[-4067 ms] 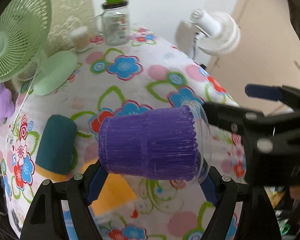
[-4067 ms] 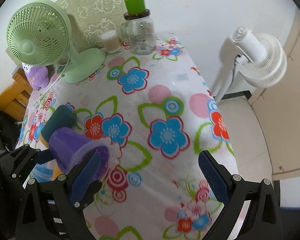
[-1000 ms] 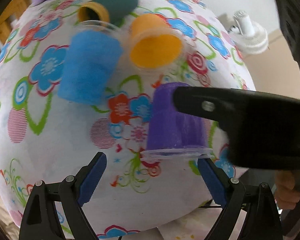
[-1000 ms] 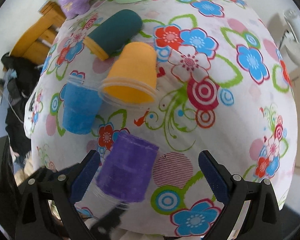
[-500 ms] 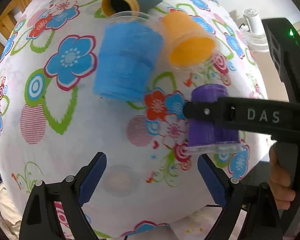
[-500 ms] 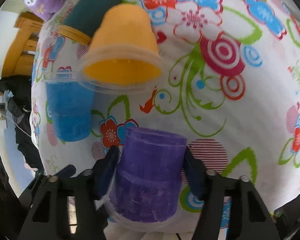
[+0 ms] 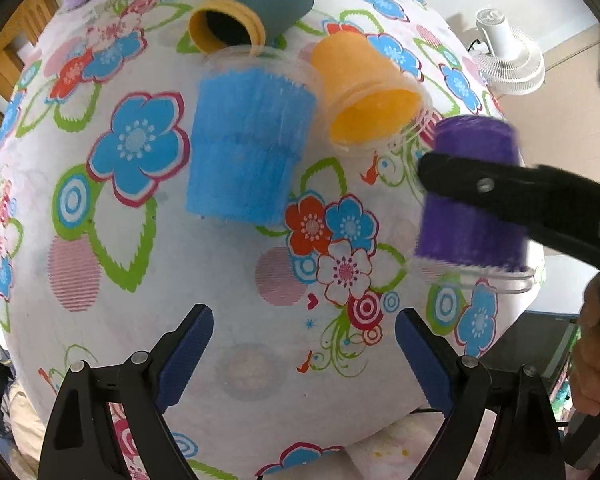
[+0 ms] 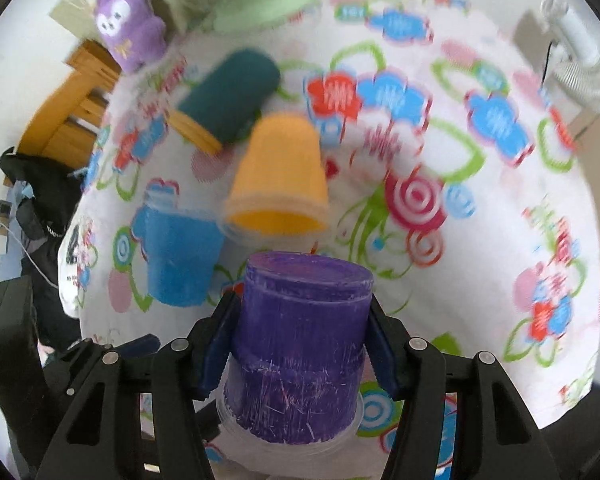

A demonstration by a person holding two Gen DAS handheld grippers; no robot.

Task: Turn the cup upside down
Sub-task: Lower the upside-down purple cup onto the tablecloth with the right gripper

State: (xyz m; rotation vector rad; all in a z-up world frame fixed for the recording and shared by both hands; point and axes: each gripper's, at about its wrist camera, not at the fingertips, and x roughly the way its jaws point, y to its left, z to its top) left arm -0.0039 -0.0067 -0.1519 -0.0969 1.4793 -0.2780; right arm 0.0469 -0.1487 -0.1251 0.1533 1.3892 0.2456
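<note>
Purple cup (image 8: pixel 300 340) inverted, clamped in right tool (image 8: pixel 300 344); left tool (image 7: pixel 300 354) empty.

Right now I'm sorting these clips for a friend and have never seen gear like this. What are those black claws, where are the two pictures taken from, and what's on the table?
No robot here: a person holds a two-finger gripper in each hand, each carrying a fisheye camera looking along its fingers.

The left-wrist view shows the left gripper, open and empty, above the flowered tablecloth. The right-wrist view shows the right gripper shut on the purple cup, held with its closed base up and clear rim down.

On the cloth are a blue cup, an orange cup and a teal cup, all apparently tipped over.
</note>
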